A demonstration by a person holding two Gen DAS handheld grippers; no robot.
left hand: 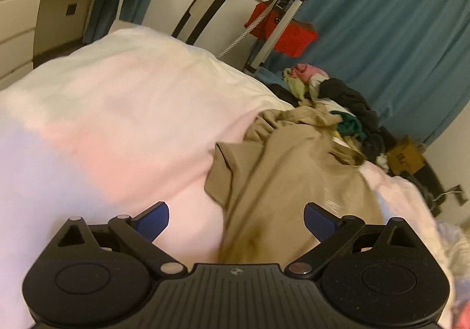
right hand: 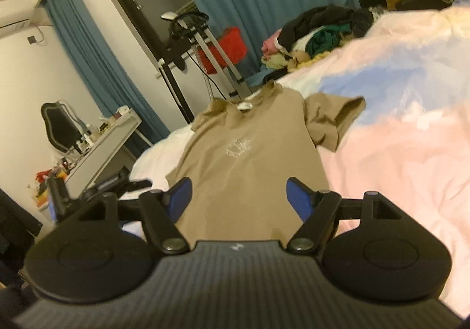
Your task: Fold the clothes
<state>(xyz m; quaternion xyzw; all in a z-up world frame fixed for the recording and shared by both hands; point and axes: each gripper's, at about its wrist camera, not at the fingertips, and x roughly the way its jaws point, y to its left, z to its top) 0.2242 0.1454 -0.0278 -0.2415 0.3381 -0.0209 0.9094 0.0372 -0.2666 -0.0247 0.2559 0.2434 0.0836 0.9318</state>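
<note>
While each tool [left hand: 236, 219] [right hand: 238, 197] gapes empty, tan shirt [right hand: 249, 158] lies on bedcover [right hand: 396, 138].

one tan t-shirt [right hand: 249, 153], one clothes pile [right hand: 317, 32], two grippers.

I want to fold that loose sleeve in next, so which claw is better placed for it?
Probably the right claw: open, squarely over the tan T-shirt, its spread sleeve in plain view ahead. The left claw, also open, faces bunched fabric.
</note>
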